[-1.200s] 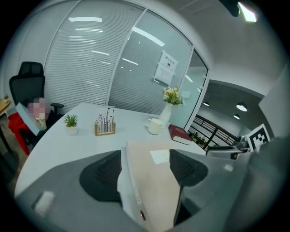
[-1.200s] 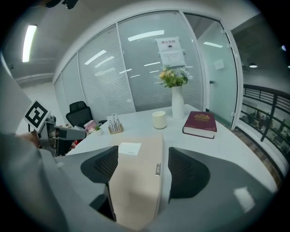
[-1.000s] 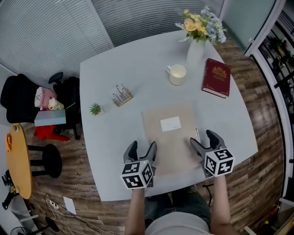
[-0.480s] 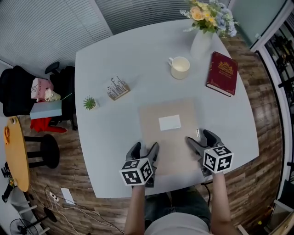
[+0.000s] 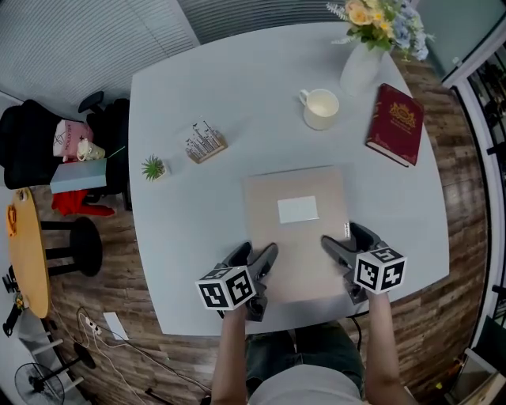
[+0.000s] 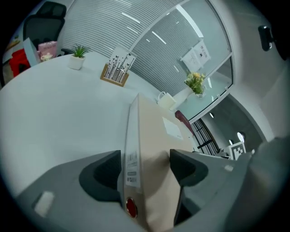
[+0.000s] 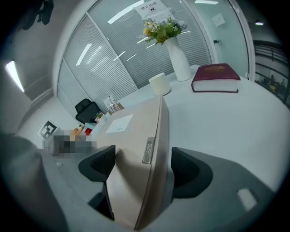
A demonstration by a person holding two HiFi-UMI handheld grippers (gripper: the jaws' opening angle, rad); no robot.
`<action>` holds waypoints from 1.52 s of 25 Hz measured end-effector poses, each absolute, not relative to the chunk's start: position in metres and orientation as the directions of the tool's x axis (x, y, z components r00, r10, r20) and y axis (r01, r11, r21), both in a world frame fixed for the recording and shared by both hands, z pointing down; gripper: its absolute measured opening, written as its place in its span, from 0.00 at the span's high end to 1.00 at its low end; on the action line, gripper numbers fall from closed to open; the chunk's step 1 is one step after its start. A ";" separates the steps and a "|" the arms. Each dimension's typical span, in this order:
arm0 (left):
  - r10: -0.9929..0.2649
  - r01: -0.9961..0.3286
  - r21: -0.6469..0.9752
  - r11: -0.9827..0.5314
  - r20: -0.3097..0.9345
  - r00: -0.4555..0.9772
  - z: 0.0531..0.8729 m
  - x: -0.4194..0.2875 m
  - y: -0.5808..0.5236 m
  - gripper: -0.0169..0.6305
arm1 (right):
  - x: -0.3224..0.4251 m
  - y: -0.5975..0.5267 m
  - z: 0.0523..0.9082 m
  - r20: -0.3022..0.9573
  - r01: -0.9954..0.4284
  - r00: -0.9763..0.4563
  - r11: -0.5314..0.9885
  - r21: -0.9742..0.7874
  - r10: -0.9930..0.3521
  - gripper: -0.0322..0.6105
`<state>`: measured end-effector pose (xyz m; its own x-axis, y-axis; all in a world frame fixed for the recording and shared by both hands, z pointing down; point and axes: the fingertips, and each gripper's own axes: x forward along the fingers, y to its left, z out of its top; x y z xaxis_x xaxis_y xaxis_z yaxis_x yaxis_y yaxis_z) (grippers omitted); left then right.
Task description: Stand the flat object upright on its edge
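- 2 grippers are seen, plus 1 flat beige box, 1 mug, 1 red book, 1 vase, 1 small potted plant and 1 wooden card stand – all on 1 pale table.
- The flat beige box is laid flat near the table's near edge, between the 2 grippers; 1 white label is carried on its top face.
- The left gripper is held with its fingers well apart. The box's left edge, near its near corner, is taken between them: 1 finger is set outside the pale side strip, the other over the beige top face. No firm clamp is shown.
- The right gripper is likewise spread wide – the box's right edge is straddled by its fingers, 1 over the top face and 1 beside the edge on the table side, with a thin gap seen there.
- Yellow and pale blue flowers are held in the vase, which is stood just beyond the red book.
- Printed cards are kept upright in the wooden card stand.
- What is inside the mug cannot be told.
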<state>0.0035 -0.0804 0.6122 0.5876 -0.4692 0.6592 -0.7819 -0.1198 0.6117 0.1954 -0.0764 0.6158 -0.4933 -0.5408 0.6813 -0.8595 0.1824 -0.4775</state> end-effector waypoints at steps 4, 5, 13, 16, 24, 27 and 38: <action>-0.444 -0.749 0.651 -0.120 0.640 0.627 0.615 0.007 -0.082 0.47 | 0.193 -0.077 0.620 0.674 -0.830 -0.536 0.172 -0.530 -0.508 0.30; -0.438 -0.741 0.662 -0.117 0.635 0.637 0.616 0.008 -0.082 0.47 | 0.193 -0.077 0.621 0.673 -0.824 -0.544 0.169 -0.540 -0.501 0.30; -0.408 -0.691 0.715 -0.103 0.604 0.685 0.621 0.014 -0.083 0.46 | 0.188 -0.078 0.628 0.658 -0.769 -0.606 0.114 -0.630 -0.447 0.28; -0.400 -0.684 0.722 -0.106 0.599 0.694 0.623 0.014 -0.083 0.45 | 0.187 -0.078 0.628 0.669 -0.772 -0.605 0.111 -0.626 -0.432 0.29; -0.411 -0.707 0.697 -0.118 0.614 0.674 0.622 0.015 -0.084 0.45 | 0.188 -0.079 0.629 0.689 -0.780 -0.602 0.110 -0.617 -0.405 0.30; -0.417 -0.710 0.691 -0.135 0.611 0.673 0.619 0.013 -0.085 0.45 | 0.187 -0.077 0.627 0.693 -0.782 -0.597 0.100 -0.615 -0.404 0.31; -0.487 -0.693 0.692 -0.203 0.542 0.685 0.575 0.000 -0.095 0.45 | 0.175 -0.084 0.579 0.647 -0.797 -0.565 0.135 -0.589 -0.511 0.31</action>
<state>-0.0001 -0.0949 0.5745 0.6845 -0.4872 0.5423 -0.6927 -0.2027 0.6922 0.1752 -0.0837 0.5795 -0.5653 -0.5112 0.6474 -0.7967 0.1351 -0.5890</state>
